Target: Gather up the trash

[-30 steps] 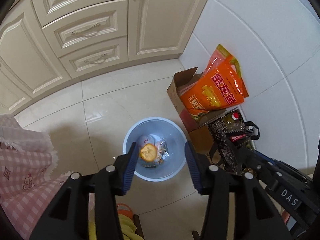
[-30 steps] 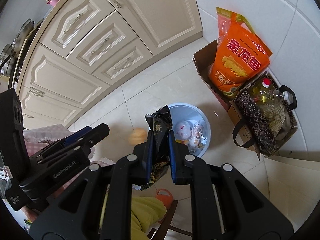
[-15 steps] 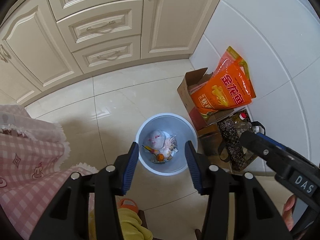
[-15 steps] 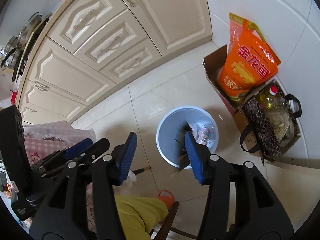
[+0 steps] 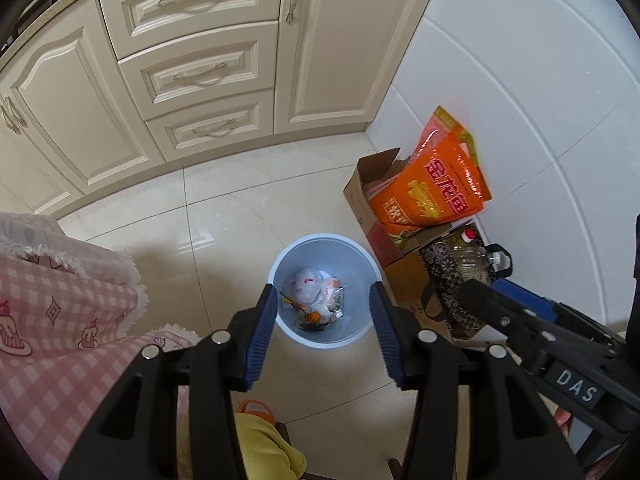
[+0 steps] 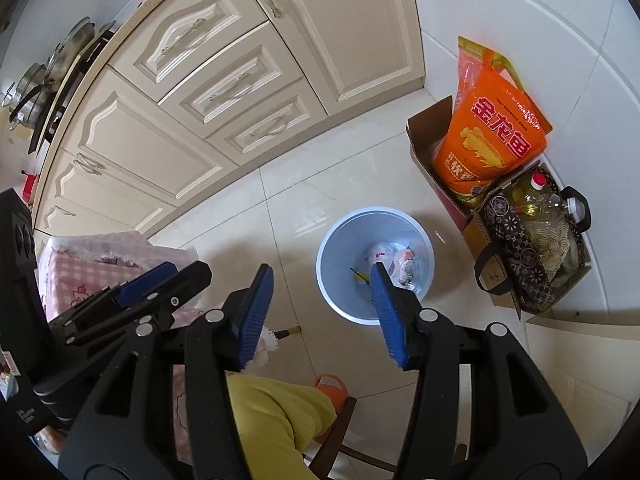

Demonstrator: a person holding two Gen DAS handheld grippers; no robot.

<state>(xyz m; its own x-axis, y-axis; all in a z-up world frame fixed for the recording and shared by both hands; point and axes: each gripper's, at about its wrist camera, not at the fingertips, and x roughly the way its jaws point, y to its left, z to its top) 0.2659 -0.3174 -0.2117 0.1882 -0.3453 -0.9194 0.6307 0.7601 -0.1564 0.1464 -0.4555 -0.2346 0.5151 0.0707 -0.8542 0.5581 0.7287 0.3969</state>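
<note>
Since a second ago your right tongs (image 6: 322,312) have let go of the dark wrapper, which is gone from between them. In the left wrist view, your left tongs (image 5: 324,330) hang released and empty, with the trash (image 5: 316,300) in the blue bin (image 5: 280,264) framed between their pads. In the right wrist view, the bin (image 6: 340,248) sits on the floor behind the right pad (image 6: 390,320), jaws parted, nothing between them.

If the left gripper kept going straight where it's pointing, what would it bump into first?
Probably the trash in the blue bin. The open left gripper points down at it and nothing shows in between, though depth is hard to judge.
</note>
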